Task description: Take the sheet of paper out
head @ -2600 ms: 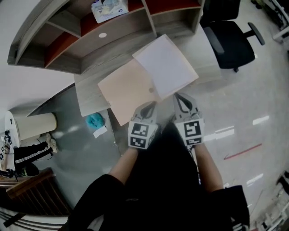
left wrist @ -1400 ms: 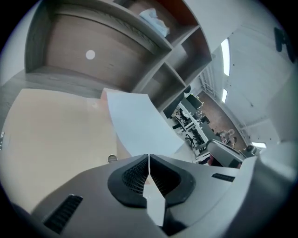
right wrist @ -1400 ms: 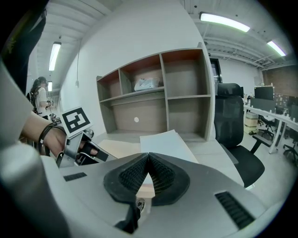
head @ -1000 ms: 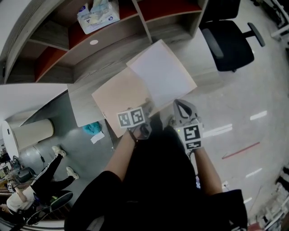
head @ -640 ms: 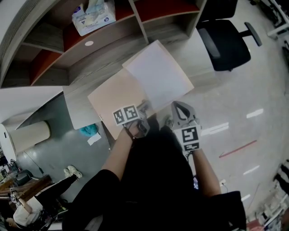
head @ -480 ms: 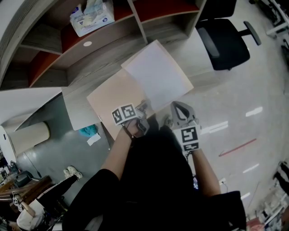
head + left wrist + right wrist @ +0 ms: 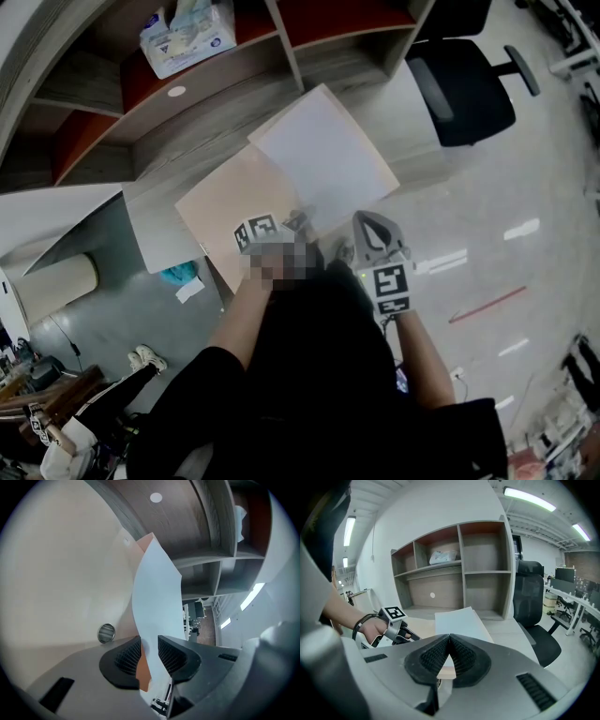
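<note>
A tan folder (image 7: 230, 202) lies open on the desk, and the white sheet of paper (image 7: 323, 155) rests on its right half. My left gripper (image 7: 300, 222) is at the folder's near edge, rolled onto its side. Its jaws are opening. In the left gripper view the curled sheet (image 7: 157, 597) runs between the pads without being pressed by my left gripper (image 7: 149, 641). A round metal snap (image 7: 106, 632) sits on the tan cover (image 7: 56, 573). My right gripper (image 7: 367, 220) is shut on the folder's near right edge; in the right gripper view it (image 7: 450, 639) has the sheet (image 7: 461, 623) beyond it.
A grey shelf unit (image 7: 309, 56) stands behind the folder with a tissue pack (image 7: 187, 28) in one bay. A black office chair (image 7: 464, 80) is to the right of the desk. A teal object (image 7: 173, 272) lies on the floor at the left.
My left gripper rolled onto its side, sank a little at the folder's near edge and opened its jaws around the sheet. The right gripper stayed where it was, still shut.
</note>
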Demonstrator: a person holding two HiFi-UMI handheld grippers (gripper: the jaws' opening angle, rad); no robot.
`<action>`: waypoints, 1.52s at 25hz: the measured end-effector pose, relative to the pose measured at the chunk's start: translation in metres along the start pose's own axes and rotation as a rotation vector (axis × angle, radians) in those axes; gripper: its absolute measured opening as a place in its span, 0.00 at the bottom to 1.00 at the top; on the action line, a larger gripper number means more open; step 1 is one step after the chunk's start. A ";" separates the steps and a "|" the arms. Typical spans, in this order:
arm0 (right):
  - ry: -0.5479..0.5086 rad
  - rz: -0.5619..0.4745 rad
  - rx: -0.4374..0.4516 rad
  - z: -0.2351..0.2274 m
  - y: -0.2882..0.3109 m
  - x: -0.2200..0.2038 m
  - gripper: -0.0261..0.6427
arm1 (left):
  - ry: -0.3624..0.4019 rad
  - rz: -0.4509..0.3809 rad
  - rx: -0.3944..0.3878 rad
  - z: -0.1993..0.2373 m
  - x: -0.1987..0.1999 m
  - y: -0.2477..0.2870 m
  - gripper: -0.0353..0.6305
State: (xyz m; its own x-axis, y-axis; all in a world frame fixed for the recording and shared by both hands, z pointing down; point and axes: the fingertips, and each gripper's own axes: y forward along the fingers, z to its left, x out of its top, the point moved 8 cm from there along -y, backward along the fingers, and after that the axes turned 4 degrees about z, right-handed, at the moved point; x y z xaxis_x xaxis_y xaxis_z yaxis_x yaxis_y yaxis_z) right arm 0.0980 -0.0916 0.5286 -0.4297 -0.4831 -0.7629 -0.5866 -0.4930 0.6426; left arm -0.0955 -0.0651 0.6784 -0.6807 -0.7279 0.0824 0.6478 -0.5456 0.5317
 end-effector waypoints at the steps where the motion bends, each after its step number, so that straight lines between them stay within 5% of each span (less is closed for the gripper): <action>1: 0.000 0.001 -0.002 -0.001 0.000 0.000 0.06 | -0.003 0.001 -0.003 0.000 0.001 0.001 0.27; 24: 0.026 0.004 -0.012 -0.005 0.003 -0.003 0.06 | 0.022 0.052 -0.028 0.006 0.000 0.007 0.19; 31: 0.024 0.014 -0.013 -0.005 0.004 -0.006 0.06 | -0.056 0.044 -0.088 0.012 -0.004 0.009 0.31; 38: 0.021 0.013 -0.014 -0.004 0.007 -0.002 0.06 | -0.079 0.039 -0.123 0.013 -0.003 0.013 0.32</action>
State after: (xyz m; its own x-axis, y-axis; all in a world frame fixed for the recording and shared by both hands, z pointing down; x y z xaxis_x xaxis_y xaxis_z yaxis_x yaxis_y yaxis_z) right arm 0.0979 -0.0966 0.5350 -0.4227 -0.5045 -0.7529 -0.5716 -0.4963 0.6535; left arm -0.0896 -0.0643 0.6962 -0.6754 -0.7177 0.1694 0.7084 -0.5676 0.4196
